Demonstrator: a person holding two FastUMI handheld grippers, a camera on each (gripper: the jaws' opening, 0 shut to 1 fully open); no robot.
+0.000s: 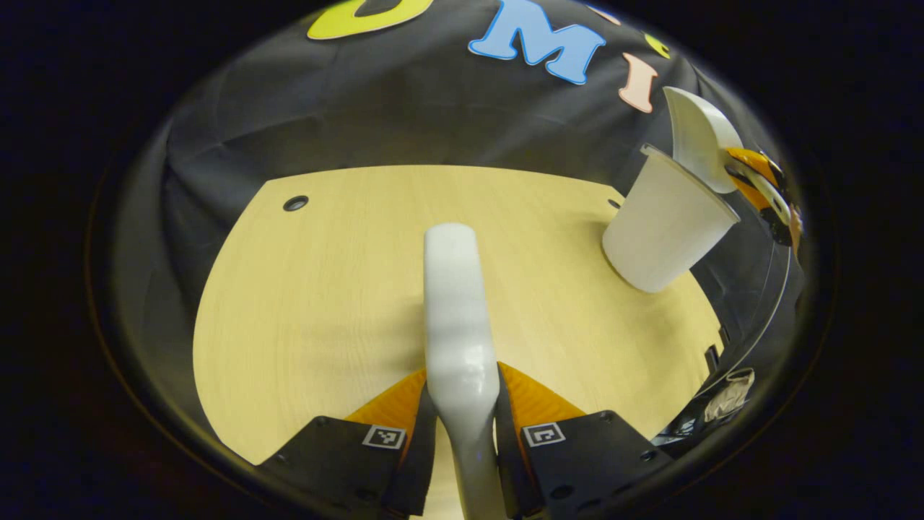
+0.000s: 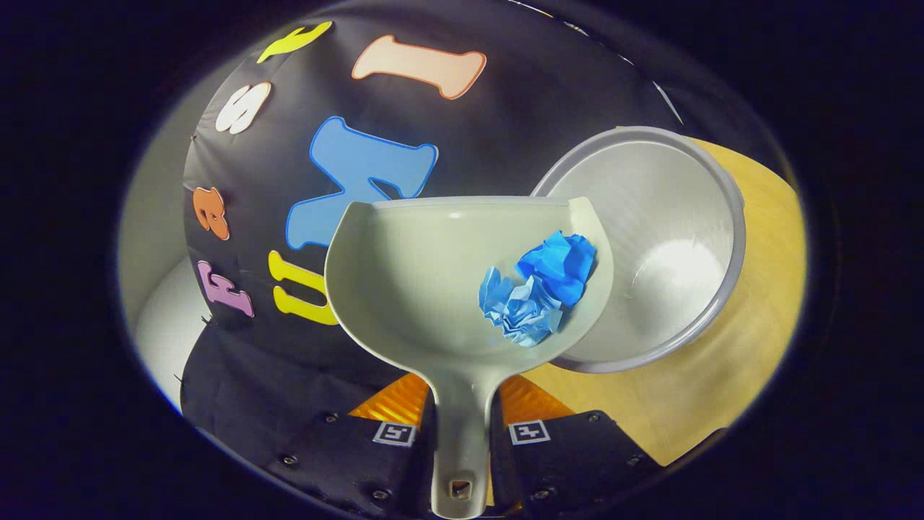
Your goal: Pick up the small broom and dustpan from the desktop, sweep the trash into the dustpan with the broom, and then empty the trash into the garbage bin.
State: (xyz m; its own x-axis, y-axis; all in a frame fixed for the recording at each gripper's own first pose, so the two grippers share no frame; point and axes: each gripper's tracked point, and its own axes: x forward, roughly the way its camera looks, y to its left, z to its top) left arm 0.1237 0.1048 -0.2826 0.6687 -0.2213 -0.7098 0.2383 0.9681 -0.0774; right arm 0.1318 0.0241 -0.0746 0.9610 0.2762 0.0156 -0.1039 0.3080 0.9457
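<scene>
In the left gripper view my left gripper [image 1: 462, 404] is clamped on the white broom [image 1: 453, 303] handle, which juts toward twelve o'clock over the wooden desktop [image 1: 310, 289], with the garbage bin [image 1: 668, 227] at two o'clock. In the right gripper view my right gripper [image 2: 462, 426] pinches the dustpan [image 2: 411, 274] handle. The crumpled blue trash [image 2: 538, 289] lies in its pan, whose right edge overlaps the bin's rim at three o'clock.
</scene>
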